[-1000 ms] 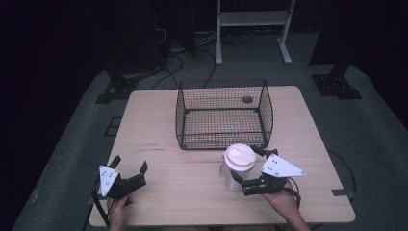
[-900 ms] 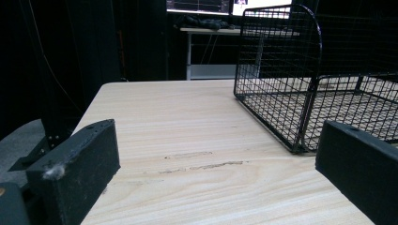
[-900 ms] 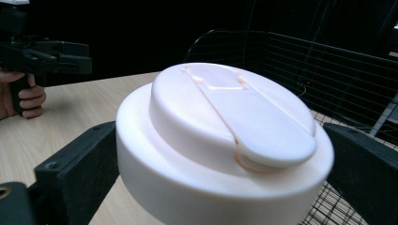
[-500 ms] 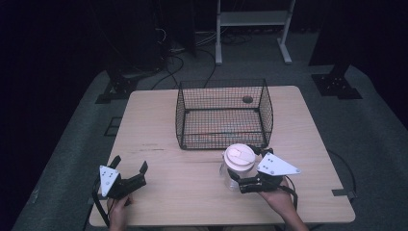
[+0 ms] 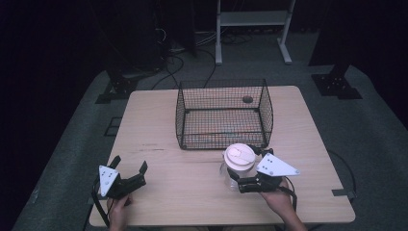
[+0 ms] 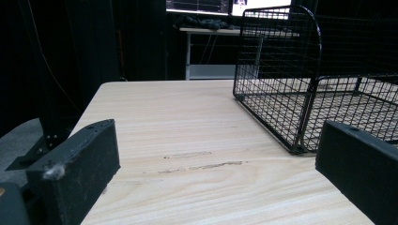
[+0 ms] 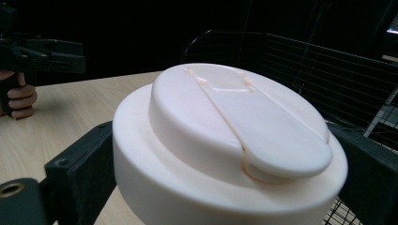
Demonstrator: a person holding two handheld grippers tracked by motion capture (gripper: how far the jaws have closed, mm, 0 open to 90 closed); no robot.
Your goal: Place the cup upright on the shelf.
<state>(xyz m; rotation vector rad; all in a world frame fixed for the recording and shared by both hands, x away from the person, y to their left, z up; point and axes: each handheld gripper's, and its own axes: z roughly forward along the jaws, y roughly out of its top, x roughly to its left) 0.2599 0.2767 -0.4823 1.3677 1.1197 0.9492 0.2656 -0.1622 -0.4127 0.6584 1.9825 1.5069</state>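
Pale wood bench (image 5: pixel 159 120) carries a black wire basket (image 5: pixel 223 115) toward its far edge. Just before it, near the front edge, the clear jar (image 5: pixel 230 174) looks rigid, slick, possibly breakable; right tongs (image 5: pixel 239 169) clamp under its cream lid (image 7: pixel 225 140), whose moulded flap appears in the right gripper view. Left tongs (image 5: pixel 129 174) gape empty.

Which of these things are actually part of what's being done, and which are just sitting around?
In use:
- jar with cream lid
- right hand-held gripper, jaws at either side of the jar
- wire basket, nearest container, possibly the goal

Just there:
- left hand-held gripper, open, nothing between its jaws
- small dark object behind the basket
- white stand on the floor
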